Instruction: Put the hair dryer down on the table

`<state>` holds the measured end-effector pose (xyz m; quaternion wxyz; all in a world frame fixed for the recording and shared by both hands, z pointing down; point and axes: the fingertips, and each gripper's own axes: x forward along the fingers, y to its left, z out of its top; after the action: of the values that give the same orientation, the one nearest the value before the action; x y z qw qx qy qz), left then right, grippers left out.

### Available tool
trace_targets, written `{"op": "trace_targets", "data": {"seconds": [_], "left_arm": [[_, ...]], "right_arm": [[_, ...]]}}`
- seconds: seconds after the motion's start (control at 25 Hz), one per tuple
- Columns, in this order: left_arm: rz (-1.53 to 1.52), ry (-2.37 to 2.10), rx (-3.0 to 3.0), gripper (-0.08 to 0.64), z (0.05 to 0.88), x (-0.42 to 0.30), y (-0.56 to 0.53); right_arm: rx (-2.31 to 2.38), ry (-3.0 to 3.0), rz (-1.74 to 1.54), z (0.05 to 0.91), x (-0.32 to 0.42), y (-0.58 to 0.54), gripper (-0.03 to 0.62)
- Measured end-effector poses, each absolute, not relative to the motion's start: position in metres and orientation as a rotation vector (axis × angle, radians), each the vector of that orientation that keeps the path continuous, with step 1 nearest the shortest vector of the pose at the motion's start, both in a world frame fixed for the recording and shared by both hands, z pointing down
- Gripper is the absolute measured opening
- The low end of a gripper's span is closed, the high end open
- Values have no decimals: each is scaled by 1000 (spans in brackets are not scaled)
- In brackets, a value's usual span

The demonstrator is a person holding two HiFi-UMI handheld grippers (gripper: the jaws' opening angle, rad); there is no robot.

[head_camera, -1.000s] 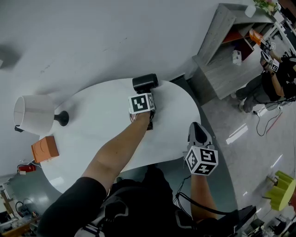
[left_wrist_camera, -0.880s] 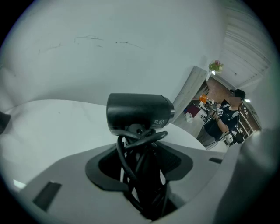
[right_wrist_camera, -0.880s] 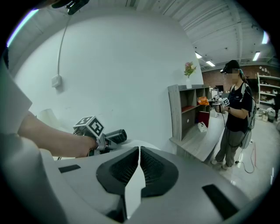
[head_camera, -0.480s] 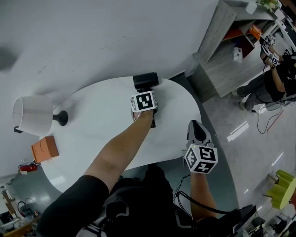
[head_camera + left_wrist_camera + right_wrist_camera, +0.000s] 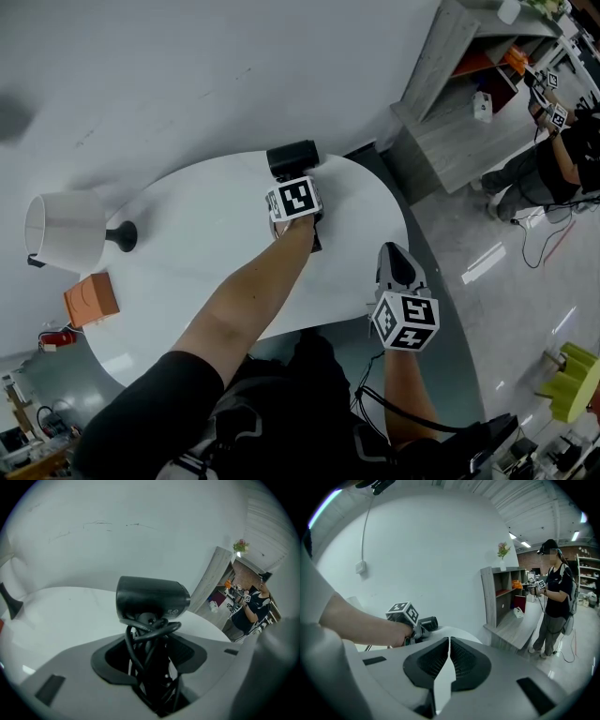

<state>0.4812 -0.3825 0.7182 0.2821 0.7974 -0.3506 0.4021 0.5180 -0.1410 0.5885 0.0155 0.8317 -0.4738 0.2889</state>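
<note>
The black hair dryer (image 5: 293, 157) is over the far edge of the white round table (image 5: 206, 244). My left gripper (image 5: 296, 178) is shut on its handle, and the marker cube hides the jaws in the head view. The left gripper view has the dryer's barrel (image 5: 152, 597) lying crosswise ahead, and the handle with its cord wound round it sits between the jaws of the left gripper (image 5: 151, 656). I cannot tell whether the dryer touches the tabletop. My right gripper (image 5: 395, 253) hangs off the table's near right edge. The right gripper (image 5: 449, 644) is shut and empty.
A white-shaded lamp (image 5: 66, 230) and an orange box (image 5: 91, 300) stand at the table's left end. A grey shelf unit (image 5: 450, 112) is beyond the table to the right. Another person (image 5: 555, 606) with grippers stands by it.
My left gripper and the hair dryer have shifted slightly toward the table's far edge and tipped a little. The right gripper has stayed put.
</note>
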Motion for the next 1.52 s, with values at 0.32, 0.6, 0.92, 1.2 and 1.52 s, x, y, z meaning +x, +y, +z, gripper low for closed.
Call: {"op": "trace_targets", "data": {"seconds": [0.32, 0.6, 0.92, 1.2, 1.52], "left_arm": [[1059, -952, 2144, 224, 718, 481, -383], [999, -976, 2170, 319, 711, 482, -386], [912, -897, 2262, 362, 678, 467, -370], [734, -854, 2447, 360, 623, 437, -370], [484, -766, 2598, 329, 555, 372, -367]], "right_arm": [[2606, -1474, 887, 585, 517, -132, 26], [2602, -1502, 889, 588, 508, -127, 26], [2586, -1525, 893, 585, 504, -126, 26], [2585, -1588, 806, 554, 501, -145, 26], [2544, -1689, 708, 517, 470, -170, 26]]}}
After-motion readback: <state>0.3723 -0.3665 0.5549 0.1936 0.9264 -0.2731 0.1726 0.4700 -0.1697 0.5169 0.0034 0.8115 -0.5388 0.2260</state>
